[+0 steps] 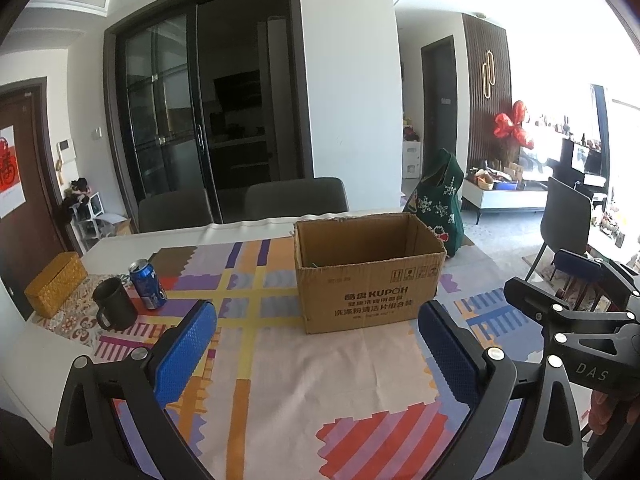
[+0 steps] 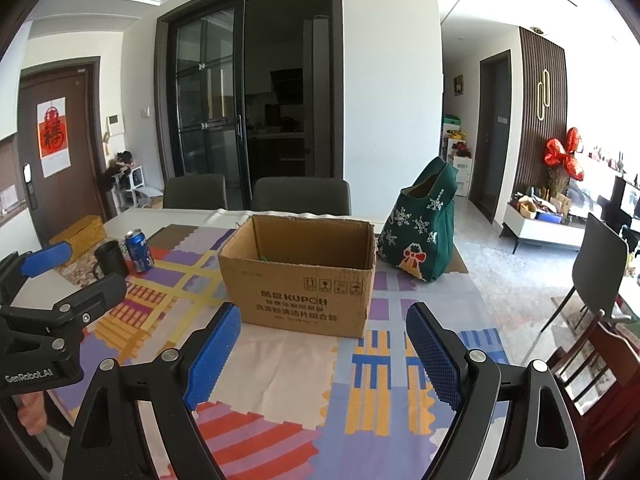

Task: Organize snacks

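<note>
An open brown cardboard box (image 1: 360, 280) (image 2: 300, 280) stands in the middle of the patterned tablecloth (image 1: 280, 380). A blue drink can (image 1: 147, 284) (image 2: 139, 250) stands left of it, beside a black mug (image 1: 114, 308) (image 2: 110, 258). A green fabric bag (image 1: 440, 204) (image 2: 420, 232) with snowflakes sits upright at the box's right rear. My left gripper (image 1: 316, 308) is open wide in front of the box, with nothing between its blue pads. Beside it my right gripper (image 2: 323, 312) also stands open and holds nothing. A small green thing barely shows inside the box.
A yellow woven box (image 1: 56, 280) lies at the table's far left. Two grey chairs (image 1: 296, 196) stand behind the table. A dark chair (image 2: 600, 264) and a wooden one (image 2: 600, 360) are at the right. Each gripper shows in the other's view.
</note>
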Demonstrator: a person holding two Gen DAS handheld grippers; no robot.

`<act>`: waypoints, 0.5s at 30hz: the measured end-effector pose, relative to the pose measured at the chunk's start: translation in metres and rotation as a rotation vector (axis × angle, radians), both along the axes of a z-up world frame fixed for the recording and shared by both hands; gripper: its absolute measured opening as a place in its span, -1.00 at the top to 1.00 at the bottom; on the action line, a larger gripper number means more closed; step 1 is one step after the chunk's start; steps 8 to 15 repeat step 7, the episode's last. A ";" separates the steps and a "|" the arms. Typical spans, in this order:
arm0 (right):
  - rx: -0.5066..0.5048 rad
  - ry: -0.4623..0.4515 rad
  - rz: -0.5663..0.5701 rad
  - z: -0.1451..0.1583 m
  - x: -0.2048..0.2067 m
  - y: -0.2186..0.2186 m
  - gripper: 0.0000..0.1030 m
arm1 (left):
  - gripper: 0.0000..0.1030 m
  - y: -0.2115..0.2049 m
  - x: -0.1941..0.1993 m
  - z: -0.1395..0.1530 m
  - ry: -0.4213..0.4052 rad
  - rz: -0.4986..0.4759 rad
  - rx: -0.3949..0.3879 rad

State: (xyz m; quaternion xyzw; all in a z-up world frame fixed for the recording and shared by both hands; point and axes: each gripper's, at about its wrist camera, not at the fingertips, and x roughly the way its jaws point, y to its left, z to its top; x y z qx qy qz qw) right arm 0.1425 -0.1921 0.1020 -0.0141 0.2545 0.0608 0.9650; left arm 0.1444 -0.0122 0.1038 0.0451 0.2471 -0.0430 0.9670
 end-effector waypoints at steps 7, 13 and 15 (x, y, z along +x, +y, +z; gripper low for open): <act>-0.007 0.011 -0.001 -0.002 0.002 0.000 -0.66 | -0.99 0.003 0.003 -0.002 0.019 0.012 -0.014; -0.007 0.011 -0.001 -0.002 0.002 0.000 -0.66 | -0.99 0.003 0.003 -0.002 0.019 0.012 -0.014; -0.007 0.011 -0.001 -0.002 0.002 0.000 -0.66 | -0.99 0.003 0.003 -0.002 0.019 0.012 -0.014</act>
